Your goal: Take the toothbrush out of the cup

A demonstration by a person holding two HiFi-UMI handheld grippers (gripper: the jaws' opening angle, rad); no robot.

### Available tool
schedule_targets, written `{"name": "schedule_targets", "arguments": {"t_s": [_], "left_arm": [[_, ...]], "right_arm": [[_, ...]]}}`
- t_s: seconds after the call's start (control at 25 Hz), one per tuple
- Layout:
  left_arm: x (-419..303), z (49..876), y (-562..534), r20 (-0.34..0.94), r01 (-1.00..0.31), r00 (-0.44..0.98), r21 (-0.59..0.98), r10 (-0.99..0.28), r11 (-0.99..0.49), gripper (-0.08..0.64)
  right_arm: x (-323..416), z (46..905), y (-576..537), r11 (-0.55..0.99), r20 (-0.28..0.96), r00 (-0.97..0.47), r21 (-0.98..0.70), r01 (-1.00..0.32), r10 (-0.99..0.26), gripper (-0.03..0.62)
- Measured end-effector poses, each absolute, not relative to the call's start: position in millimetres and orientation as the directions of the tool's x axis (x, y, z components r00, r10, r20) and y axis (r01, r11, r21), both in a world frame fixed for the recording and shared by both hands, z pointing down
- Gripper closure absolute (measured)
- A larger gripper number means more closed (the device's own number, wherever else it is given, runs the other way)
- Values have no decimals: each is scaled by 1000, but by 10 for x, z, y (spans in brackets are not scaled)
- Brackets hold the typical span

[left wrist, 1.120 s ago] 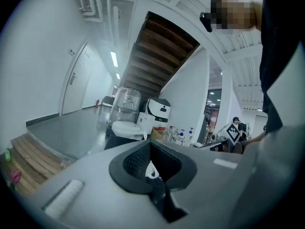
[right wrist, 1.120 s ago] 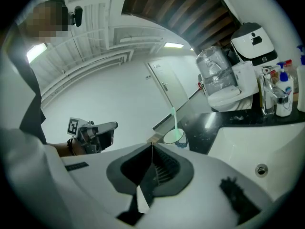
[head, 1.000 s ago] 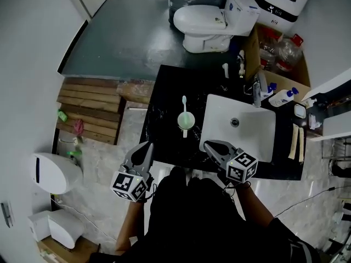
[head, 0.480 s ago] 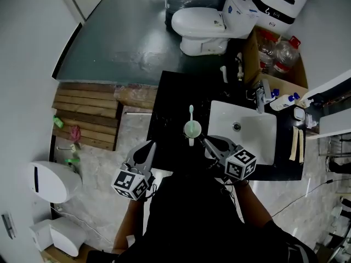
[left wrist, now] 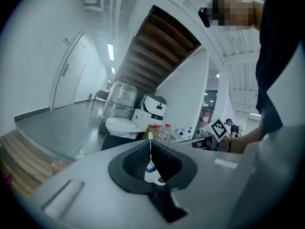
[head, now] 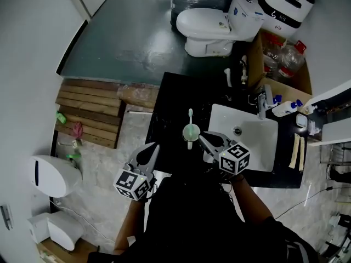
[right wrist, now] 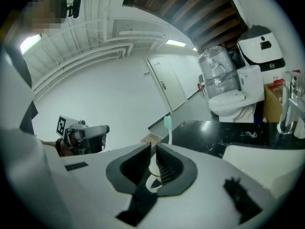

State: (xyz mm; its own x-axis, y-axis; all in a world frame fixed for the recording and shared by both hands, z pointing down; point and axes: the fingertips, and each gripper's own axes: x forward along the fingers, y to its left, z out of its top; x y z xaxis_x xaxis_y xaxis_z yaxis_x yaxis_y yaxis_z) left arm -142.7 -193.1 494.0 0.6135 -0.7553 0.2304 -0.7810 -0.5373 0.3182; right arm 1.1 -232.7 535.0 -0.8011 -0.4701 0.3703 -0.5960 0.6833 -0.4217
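At the 6 o'clock edge of the head view the person's dark clothing is seen, and a gripper is held in each hand. The left gripper is held near the 7 o'clock corner of the black tabletop and is pointed toward 1 o'clock. In the left gripper view its jaws are shown drawn together at the tips, with only a thin slit left and nothing clamped. The cup and the brush are sighted far off through that slit.

The right gripper is held over the near part of the tabletop and is pointed toward 10 o'clock. Its jaws are parted by a narrow gap and nothing is clamped. In the right gripper view the cup's rim is framed in the gap, just ahead of the tips; whether it is touched cannot be told.

The cup is stood on the tabletop at 10 o'clock from the right gripper's tips and at 1 o'clock from the left gripper, well apart from the latter. The toothbrush is stood upright in the cup, its pale head raised above the rim.

A white sink is set into the tabletop at 3 o'clock from the cup, and a faucet is mounted at its far edge. Farther off, a white toilet is seen at 12 o'clock, and wooden steps are laid at 9 o'clock.
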Motion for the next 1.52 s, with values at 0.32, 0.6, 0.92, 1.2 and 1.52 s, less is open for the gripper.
{"name": "schedule_targets", "arguments": {"t_s": [0.32,0.6,0.92,1.2,1.52], "left_arm": [[-1271,4931,-1977,236,-770,630,315,-740,-555,511],[-1190,4938,-2014,247,-763,640,315,-728,-564,512],[-1176,4986,-2060,268,-777,626,303,-733,-552,491],[-1182,5031,-2031,295,-781,621,303,-726,-546,485],[-1215,5073,-2030,308,-781,622,313,-720,-541,485]], "right_arm": [[-45,5491,-2532,710,396,-818,-420,-566,-418,522],[-146,5593,-2687,731,416,-828,-416,-541,-376,505],[-206,5722,-2767,739,448,-827,-416,-530,-340,495],[-264,5815,-2827,744,468,-828,-423,-517,-310,489],[-364,5862,-2861,747,471,-836,-440,-498,-281,489]]}}
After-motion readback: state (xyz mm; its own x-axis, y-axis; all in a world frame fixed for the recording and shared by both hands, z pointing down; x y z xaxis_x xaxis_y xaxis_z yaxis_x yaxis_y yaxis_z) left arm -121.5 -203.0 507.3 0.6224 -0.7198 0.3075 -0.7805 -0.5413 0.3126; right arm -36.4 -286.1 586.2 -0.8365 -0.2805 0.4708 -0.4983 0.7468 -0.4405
